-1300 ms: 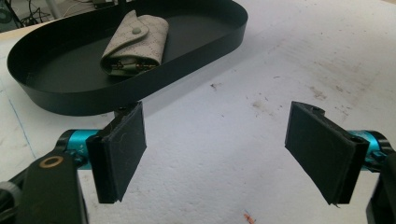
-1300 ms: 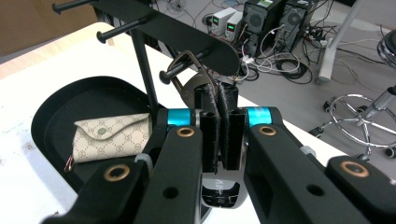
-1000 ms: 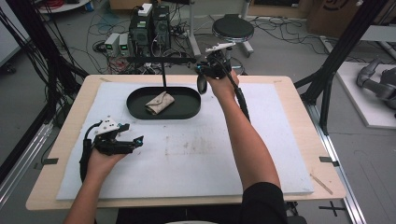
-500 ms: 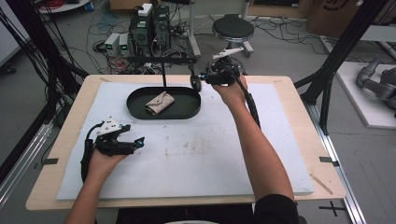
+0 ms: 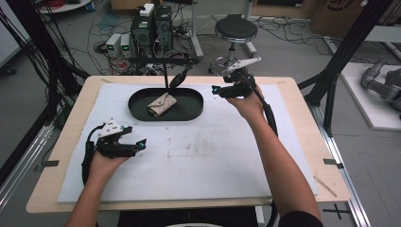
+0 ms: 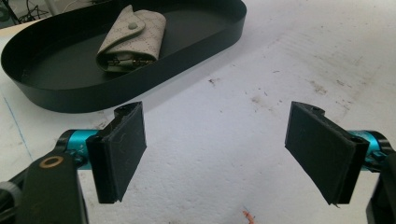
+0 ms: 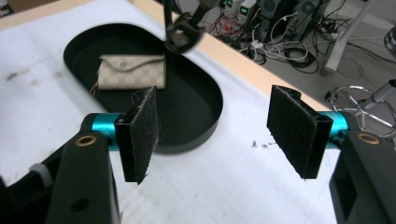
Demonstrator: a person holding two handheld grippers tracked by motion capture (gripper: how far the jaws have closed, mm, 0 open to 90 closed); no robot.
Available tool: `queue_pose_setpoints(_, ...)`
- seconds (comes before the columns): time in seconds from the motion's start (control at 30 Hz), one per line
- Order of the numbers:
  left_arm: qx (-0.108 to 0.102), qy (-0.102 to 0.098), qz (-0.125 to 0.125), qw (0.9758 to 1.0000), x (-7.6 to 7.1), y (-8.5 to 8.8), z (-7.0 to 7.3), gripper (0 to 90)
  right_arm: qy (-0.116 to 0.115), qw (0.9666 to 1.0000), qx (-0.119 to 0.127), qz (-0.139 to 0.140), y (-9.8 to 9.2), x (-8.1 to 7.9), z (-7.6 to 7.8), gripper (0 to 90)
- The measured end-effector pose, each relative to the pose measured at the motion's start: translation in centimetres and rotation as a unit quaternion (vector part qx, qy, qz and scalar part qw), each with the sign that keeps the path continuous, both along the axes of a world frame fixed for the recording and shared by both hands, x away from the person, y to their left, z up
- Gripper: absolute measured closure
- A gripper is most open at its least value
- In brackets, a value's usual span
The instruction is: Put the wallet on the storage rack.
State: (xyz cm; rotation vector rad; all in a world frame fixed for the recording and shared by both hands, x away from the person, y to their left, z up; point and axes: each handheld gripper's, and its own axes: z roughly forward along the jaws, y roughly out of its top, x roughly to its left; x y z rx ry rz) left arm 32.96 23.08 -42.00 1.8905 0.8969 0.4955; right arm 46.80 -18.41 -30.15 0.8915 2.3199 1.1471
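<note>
The left gripper (image 5: 141, 142) is resting low, jaws open and empty. The right gripper (image 5: 215, 90), jaws just opening with nothing between them, is facing the pouch (image 7: 130, 71) lying ahead in the black tray (image 7: 205, 116); it should be approaching level, over the rim.

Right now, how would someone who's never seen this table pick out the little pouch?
On the white foam mat sits a black oval tray. The beige fabric snap pouch lies inside it, the one pale, soft thing against the dark tray floor.
</note>
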Motion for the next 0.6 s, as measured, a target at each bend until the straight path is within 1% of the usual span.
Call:
queue_pose_setpoints(0.03, 0.000, -0.001, 0.000, 1.0000, 0.0, 0.0, 0.0, 20.4, 0.012, 0.9999, -0.004, 0.002, -0.1, -0.3, -0.3, 35.1)
queue_pose_setpoints(0.07, 0.000, -0.001, 0.000, 1.0000, 0.0, 0.0, 0.0, 20.4, 0.012, 0.9999, -0.004, 0.002, -0.1, -0.3, -0.3, 35.1)
queue_pose_setpoints(0.1, 0.001, -0.001, 0.000, 1.0000, 0.0, 0.0, 0.0, 20.4, 0.007, 0.9999, -0.005, 0.008, -0.7, -1.0, -1.0, 35.2)
queue_pose_setpoints(0.13, 0.001, 0.000, -0.001, 1.0000, 0.0, 0.0, 0.0, 20.4, 0.009, 0.9999, -0.002, 0.008, -1.1, -1.3, -1.3, 35.0)
queue_pose_setpoints(0.2, 0.000, 0.002, -0.001, 1.0000, 0.0, 0.0, -0.1, 20.4, 0.028, 0.9994, -0.015, 0.012, -1.8, -1.7, -1.9, 31.1)
queue_pose_setpoints(0.27, 0.001, 0.001, -0.001, 1.0000, 0.0, 0.0, -0.1, 20.4, 0.023, 0.9997, -0.002, 0.010, -2.8, -2.3, -2.3, 31.1)
queue_pose_setpoints(0.33, 0.001, 0.002, -0.001, 1.0000, 0.1, 0.0, -0.2, 20.4, 0.036, 0.9993, -0.009, 0.009, -3.4, -2.8, -2.5, 27.4)
queue_pose_setpoints(0.37, 0.002, 0.003, 0.000, 1.0000, 0.1, 0.0, -0.2, 20.4, 0.041, 0.9991, -0.011, 0.009, -3.7, -3.0, -2.6, 26.9)
queue_pose_setpoints(0.4, 0.002, 0.003, 0.000, 1.0000, 0.1, 0.0, -0.2, 20.4, 0.030, 0.9995, -0.002, 0.014, -4.0, -3.4, -2.8, 27.0)
queue_pose_setpoints(0.43, 0.002, 0.003, 0.001, 1.0000, 0.0, -0.1, -0.3, 20.4, 0.032, 0.9994, 0.005, 0.014, -4.3, -3.7, -2.9, 27.0)
queue_pose_setpoints(0.47, 0.002, 0.003, 0.001, 1.0000, 0.0, -0.1, -0.3, 20.4, 0.032, 0.9994, 0.005, 0.014, -4.3, -3.7, -2.9, 27.0)
queue_pose_setpoints(0.5, 0.002, 0.002, 0.000, 1.0000, 0.0, -0.1, -0.2, 20.4, 0.040, 0.9991, 0.003, 0.016, -4.6, -4.2, -3.3, 25.7)
queue_pose_setpoints(0.53, 0.002, 0.002, 0.000, 1.0000, 0.0, -0.1, -0.2, 20.4, 0.040, 0.9991, 0.003, 0.016, -4.6, -4.2, -3.3, 25.7)
queue_pose_setpoints(0.57, 0.003, 0.002, 0.001, 1.0000, 0.0, -0.1, -0.2, 20.4, 0.037, 0.9991, 0.011, 0.018, -5.0, -4.7, -3.9, 25.5)
queue_pose_setpoints(0.6, 0.003, 0.002, 0.000, 1.0000, 0.0, -0.1, -0.2, 20.4, 0.040, 0.9989, 0.014, 0.022, -5.3, -4.9, -4.2, 25.1)
